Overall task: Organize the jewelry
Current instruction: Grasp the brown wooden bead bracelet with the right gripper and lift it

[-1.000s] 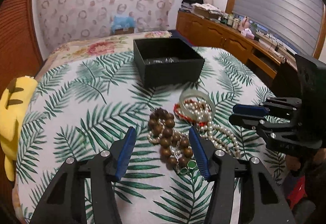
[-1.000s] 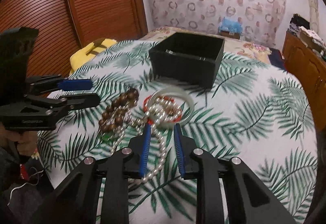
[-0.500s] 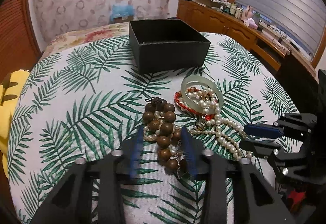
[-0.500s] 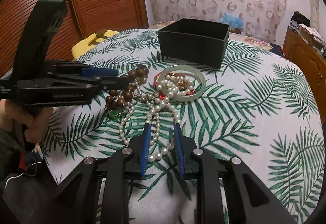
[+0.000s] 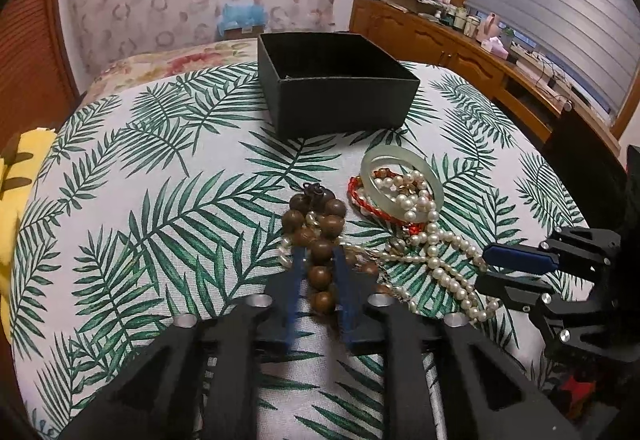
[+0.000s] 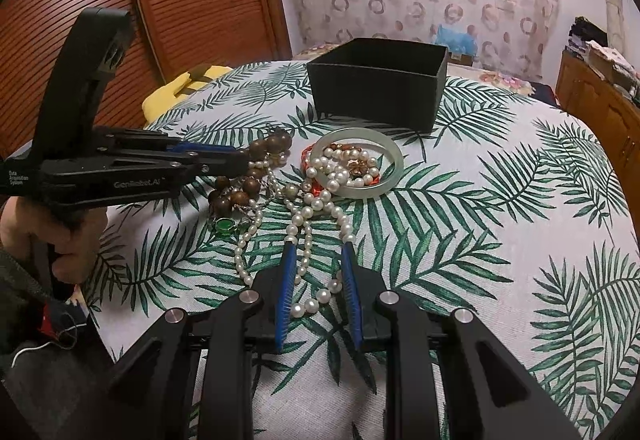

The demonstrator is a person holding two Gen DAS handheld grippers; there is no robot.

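Jaws of the left gripper (image 5: 319, 272) straddle the wooden bead bracelet (image 5: 318, 236), narrowed around it, though whether they pinch it I cannot tell. Those of the right gripper (image 6: 318, 268) stand parted around the pearl necklace (image 6: 308, 236). Both strands lie heaped on the leaf-print desk (image 6: 500, 207) beside a jade bangle (image 6: 360, 165), near the black box (image 5: 336, 83).

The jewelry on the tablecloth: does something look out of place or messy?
Yes. The pearl necklace, wooden bead bracelet, red bracelet and pale bangle lie tangled in one heap in front of the black box, not inside it. Pearl strands cross the bangle and the beads.
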